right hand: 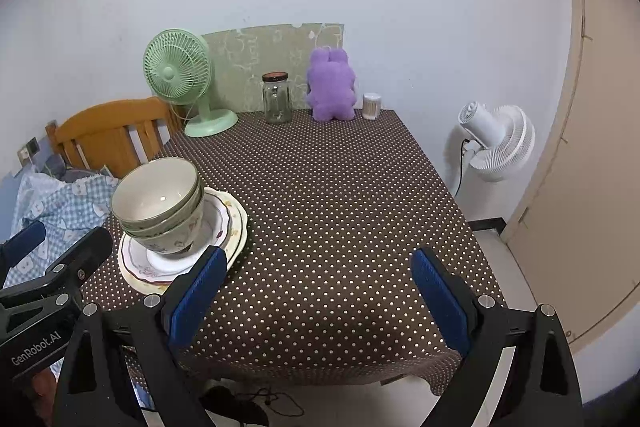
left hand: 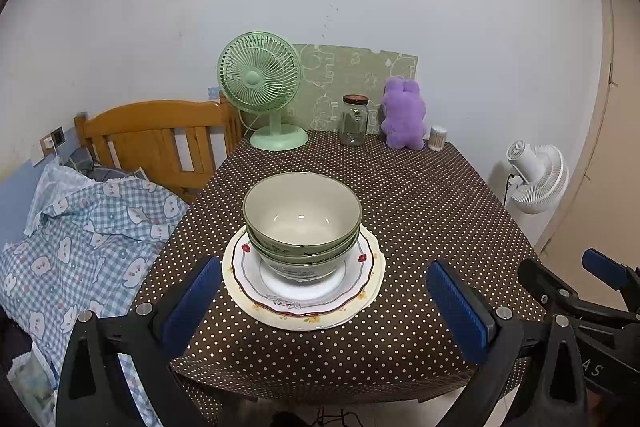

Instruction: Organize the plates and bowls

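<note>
Bowls point(left hand: 302, 223): we count three, perhaps, nested on stacked plates point(left hand: 304, 301).
Left gripper point(left hand: 324, 307): ours, spread wide, empty.
Right gripper point(right hand: 320, 301): likewise released, over tablecloth point(right hand: 340, 207).

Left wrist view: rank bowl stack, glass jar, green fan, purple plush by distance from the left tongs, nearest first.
1. Bowl stack, straight ahead of the open left tongs, sitting on the plates.
2. Green fan at the table's far left, and glass jar at far centre: too close to call.
3. Purple plush, far right by the wall.
</note>
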Demonstrator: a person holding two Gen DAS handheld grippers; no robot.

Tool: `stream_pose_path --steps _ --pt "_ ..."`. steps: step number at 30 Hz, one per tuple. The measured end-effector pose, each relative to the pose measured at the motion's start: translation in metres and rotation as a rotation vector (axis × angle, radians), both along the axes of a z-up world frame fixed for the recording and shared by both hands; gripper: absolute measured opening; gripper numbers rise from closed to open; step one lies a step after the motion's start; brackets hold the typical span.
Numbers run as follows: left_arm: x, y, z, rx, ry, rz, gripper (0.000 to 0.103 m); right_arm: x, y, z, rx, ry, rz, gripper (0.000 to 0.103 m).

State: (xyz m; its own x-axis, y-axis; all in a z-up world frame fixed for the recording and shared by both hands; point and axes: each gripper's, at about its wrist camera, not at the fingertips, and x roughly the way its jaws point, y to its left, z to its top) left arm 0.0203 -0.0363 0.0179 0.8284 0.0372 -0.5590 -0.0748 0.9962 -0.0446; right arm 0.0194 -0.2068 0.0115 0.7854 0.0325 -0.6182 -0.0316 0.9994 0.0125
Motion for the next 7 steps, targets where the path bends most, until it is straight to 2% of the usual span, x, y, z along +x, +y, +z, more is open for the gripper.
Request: stream_pose_path --steps 7 --pt "-0.0009 0.0013 0.0001 0.0 0.002 -0.003 0.103 -0.0001 0.0008 -0.0005 -0.001 0.005 -0.001 0.095"
